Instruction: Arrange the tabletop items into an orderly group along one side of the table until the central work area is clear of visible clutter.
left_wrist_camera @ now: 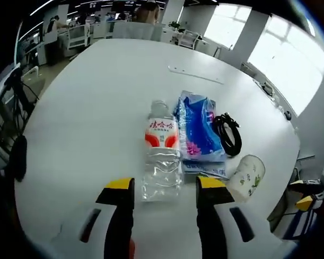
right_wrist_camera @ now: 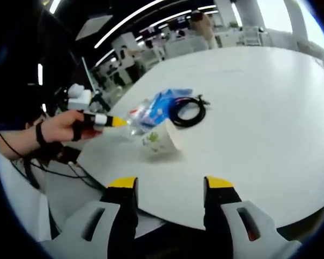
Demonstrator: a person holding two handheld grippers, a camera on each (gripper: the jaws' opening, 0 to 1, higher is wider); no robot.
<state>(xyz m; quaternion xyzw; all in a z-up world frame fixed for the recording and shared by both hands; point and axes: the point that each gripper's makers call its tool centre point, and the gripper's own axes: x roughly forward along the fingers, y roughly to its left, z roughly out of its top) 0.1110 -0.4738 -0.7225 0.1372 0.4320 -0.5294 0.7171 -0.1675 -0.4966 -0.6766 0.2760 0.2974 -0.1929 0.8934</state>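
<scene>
In the left gripper view, the left gripper [left_wrist_camera: 165,190] stands open with its yellow-tipped jaws either side of the base of a clear water bottle [left_wrist_camera: 162,156] lying on the white table [left_wrist_camera: 97,97]; a blue tissue pack [left_wrist_camera: 198,129] lies against the bottle at its 3 o'clock, a coiled black cable [left_wrist_camera: 227,133] beyond that, and a tipped paper cup [left_wrist_camera: 246,177] at 4 o'clock. In the right gripper view, the right gripper [right_wrist_camera: 171,186] is open and holds nothing, hanging near the table's edge, with the cup [right_wrist_camera: 161,140] at 12 o'clock ahead of its jaws. There the person's hand [right_wrist_camera: 62,128] holds the left gripper at 10 o'clock, beside the bottle [right_wrist_camera: 137,120].

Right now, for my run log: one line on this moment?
left gripper: open, at water bottle | right gripper: open, off table | paper cup: on side
</scene>
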